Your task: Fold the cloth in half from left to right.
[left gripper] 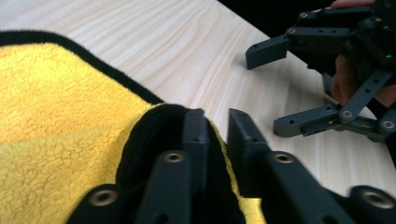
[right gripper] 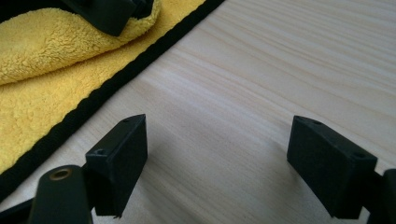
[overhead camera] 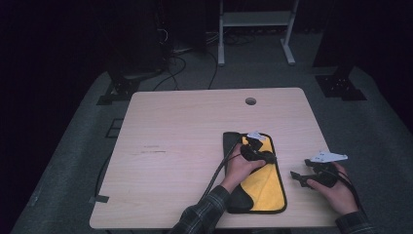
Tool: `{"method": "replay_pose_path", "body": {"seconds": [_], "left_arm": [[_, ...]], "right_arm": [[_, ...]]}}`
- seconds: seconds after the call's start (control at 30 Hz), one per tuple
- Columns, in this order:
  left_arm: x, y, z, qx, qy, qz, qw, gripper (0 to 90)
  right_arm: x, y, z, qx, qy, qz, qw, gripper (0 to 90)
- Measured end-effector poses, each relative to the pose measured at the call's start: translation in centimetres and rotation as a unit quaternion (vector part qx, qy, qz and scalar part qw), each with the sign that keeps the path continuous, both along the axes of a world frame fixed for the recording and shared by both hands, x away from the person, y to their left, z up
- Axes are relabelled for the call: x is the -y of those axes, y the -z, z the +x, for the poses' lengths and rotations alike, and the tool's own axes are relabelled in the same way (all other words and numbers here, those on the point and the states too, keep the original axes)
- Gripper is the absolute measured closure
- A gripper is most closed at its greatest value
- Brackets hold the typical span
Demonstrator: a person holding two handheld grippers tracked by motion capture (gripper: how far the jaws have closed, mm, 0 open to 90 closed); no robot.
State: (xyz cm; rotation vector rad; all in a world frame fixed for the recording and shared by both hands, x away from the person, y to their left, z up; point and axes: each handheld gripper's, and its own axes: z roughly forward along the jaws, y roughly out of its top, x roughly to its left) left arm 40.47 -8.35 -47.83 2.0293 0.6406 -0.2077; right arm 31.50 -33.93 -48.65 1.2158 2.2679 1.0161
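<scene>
Left gripper (left gripper: 215, 122) parted a crack, black hem of yellow cloth (left gripper: 56, 121) bunched against one jaw, nothing visibly pinched between the two. Cloth folded, long axis near to far, right of table (overhead camera: 175, 126) centre. Right gripper (right gripper: 215, 158) wide open, empty, just right of cloth; bare wood left and far.

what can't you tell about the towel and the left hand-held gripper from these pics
- Yellow towel: the hand covers its middle in the high view.
- Left hand-held gripper: its own jaws hide whether the black hem is pinched in the left gripper view.
- Towel's far end: cut off in the right gripper view.
</scene>
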Motion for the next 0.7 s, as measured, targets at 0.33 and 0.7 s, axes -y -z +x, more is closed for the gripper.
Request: {"method": "replay_pose_path", "body": {"seconds": [0.33,0.7], "left_arm": [[-4.9,-3.2,-0.9,0.045,-0.024,-0.014,0.9986,65.8],[-11.6,-3.3,-1.7,0.082,-0.09,0.048,0.9914,54.1]], "right_arm": [[0.0,0.0,0.0,0.0,0.0,0.0,1.0,19.1],[0.0,0.0,0.0,0.0,0.0,0.0,1.0,19.1]]}}
